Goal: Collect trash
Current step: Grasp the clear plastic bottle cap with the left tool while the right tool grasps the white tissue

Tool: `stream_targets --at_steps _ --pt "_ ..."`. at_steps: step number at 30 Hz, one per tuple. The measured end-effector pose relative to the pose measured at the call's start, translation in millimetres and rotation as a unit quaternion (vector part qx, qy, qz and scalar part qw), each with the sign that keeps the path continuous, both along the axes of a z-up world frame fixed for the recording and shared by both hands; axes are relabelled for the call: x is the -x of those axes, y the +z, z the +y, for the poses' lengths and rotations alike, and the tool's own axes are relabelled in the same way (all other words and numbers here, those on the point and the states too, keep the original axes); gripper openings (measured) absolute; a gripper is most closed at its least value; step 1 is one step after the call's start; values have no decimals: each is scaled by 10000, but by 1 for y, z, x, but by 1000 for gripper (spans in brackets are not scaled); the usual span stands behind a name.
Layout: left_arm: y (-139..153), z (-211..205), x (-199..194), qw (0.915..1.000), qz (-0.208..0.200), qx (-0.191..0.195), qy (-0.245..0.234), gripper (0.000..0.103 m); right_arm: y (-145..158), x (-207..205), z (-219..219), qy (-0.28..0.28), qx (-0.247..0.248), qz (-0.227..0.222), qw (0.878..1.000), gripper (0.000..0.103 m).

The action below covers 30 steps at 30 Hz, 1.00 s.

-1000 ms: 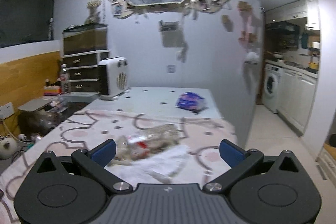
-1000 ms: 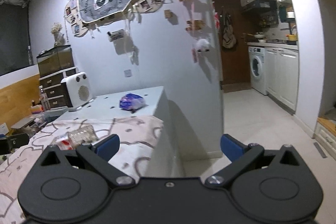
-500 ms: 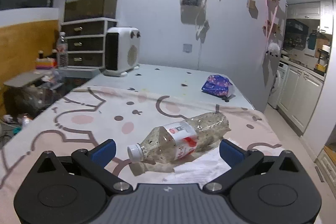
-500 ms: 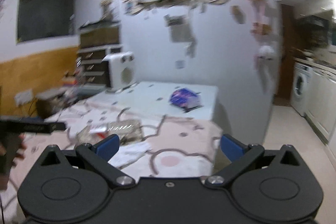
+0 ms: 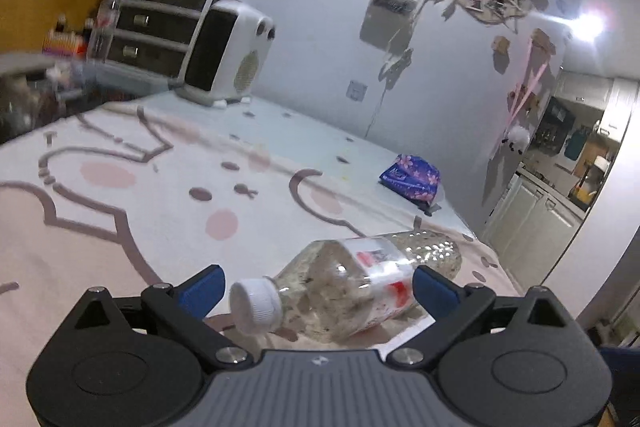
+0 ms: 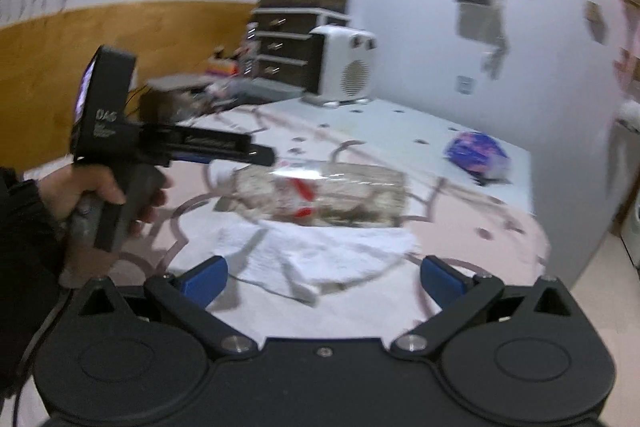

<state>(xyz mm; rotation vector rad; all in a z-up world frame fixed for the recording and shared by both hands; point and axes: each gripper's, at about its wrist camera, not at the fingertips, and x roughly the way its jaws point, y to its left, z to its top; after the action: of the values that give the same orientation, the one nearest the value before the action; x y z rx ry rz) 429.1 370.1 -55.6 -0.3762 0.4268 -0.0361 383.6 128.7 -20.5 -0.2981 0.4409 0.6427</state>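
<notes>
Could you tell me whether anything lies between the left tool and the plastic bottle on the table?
Nothing visible does. The left tool is open and the bottle lies on its side between its fingers, cap toward the tool. Under the bottle is only a white tissue.

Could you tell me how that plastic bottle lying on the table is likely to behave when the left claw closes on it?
The bottle lies on its side, round-bodied, so it may roll if nudged. Its clear, already dented walls will probably buckle under the left claw. It looks nearly empty, so likely light, and perhaps slippery.
</notes>
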Motion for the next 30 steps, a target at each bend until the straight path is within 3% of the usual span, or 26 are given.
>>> stream_targets --at_steps 7,14,17,21,27,30 --pt "-10 20 -10 9966 -220 773 -196 94 -29 -36 64 368 393 97 9985 103" --pt "-18 17 -16 9960 -65 809 -378 85 -56 -49 86 199 1061 -253 9938 103" --pt "-15 9 -8 9955 -21 723 -608 81 -56 -63 70 -81 1091 -252 9937 103" --pt "-6 -12 5 9944 61 331 -1001 80 -56 -94 39 -265 741 170 9968 103" --pt "-7 -37 8 9905 164 -104 -1358 80 -63 -135 10 -115 -2 1031 9946 103" --pt "-14 -38 2 9910 325 -153 -1286 80 -63 -139 14 29 22 996 9950 101"
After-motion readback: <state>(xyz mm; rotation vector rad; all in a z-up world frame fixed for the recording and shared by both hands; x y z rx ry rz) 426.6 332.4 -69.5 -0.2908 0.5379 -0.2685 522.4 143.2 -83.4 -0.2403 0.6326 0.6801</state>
